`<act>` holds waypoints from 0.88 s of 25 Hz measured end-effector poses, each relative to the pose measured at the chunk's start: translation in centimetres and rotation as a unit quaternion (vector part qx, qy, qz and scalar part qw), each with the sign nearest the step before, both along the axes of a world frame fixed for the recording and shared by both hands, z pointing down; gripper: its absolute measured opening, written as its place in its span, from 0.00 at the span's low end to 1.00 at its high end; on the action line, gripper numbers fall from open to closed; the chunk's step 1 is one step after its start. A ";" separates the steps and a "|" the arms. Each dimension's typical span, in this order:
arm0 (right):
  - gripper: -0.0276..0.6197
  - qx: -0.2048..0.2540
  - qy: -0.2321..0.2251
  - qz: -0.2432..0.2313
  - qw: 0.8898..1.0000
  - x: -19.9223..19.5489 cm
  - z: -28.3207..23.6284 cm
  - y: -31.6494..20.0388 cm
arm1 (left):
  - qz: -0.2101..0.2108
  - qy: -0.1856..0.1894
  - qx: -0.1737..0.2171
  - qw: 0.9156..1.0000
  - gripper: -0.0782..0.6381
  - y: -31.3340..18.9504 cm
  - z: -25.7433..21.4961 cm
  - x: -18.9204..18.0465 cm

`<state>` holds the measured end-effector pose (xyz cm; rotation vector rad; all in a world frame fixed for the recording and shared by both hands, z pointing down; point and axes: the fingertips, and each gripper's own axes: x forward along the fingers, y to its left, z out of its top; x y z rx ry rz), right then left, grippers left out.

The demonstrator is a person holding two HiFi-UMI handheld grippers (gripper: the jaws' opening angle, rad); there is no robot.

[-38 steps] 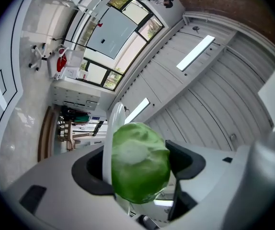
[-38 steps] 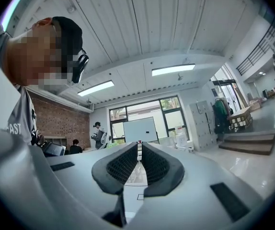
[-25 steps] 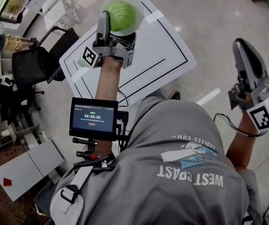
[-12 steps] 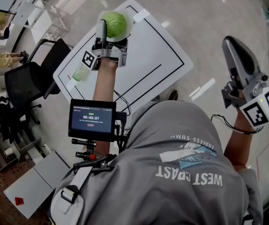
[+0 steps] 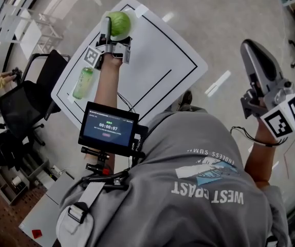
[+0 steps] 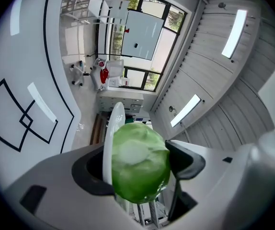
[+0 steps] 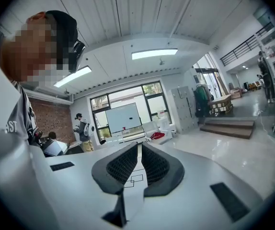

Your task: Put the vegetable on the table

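A round green cabbage (image 5: 120,23) is clamped between the jaws of my left gripper (image 5: 114,24), held out over the far corner of the white table (image 5: 158,60). In the left gripper view the cabbage (image 6: 140,169) fills the gap between the jaws of the left gripper (image 6: 140,162), with the edge of a white plate (image 6: 112,128) just behind it. My right gripper (image 5: 250,48) is raised off to the right, away from the table. In its own view the right gripper (image 7: 140,164) has its jaws together, nothing between them.
A green bottle (image 5: 83,82) lies on the table's left side, near my left forearm. Black lines mark rectangles on the tabletop. A black chair (image 5: 29,91) stands left of the table. A small screen (image 5: 109,129) is mounted in front of the person's chest.
The left gripper with the cabbage has reached farther out toward the table's far corner. The green bottle, earlier mostly hidden by the gripper, now shows. The right gripper has hardly moved.
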<state>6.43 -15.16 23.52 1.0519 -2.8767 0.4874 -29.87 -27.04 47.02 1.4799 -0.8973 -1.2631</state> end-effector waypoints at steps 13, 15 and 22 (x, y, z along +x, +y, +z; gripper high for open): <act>0.06 -0.042 0.029 0.037 0.998 2.0 1.8 -0.5 | 0.023 -0.022 -0.072 0.997 0.58 -4.6 7.2 1.2; 0.06 -0.048 0.032 0.040 0.998 1.9 2.2 -0.3 | 0.025 -0.026 -0.080 0.996 0.58 -5.0 8.0 0.8; 0.06 -0.063 0.044 0.046 0.996 1.3 2.8 0.4 | 0.032 -0.044 -0.103 0.993 0.58 -5.9 10.3 -0.2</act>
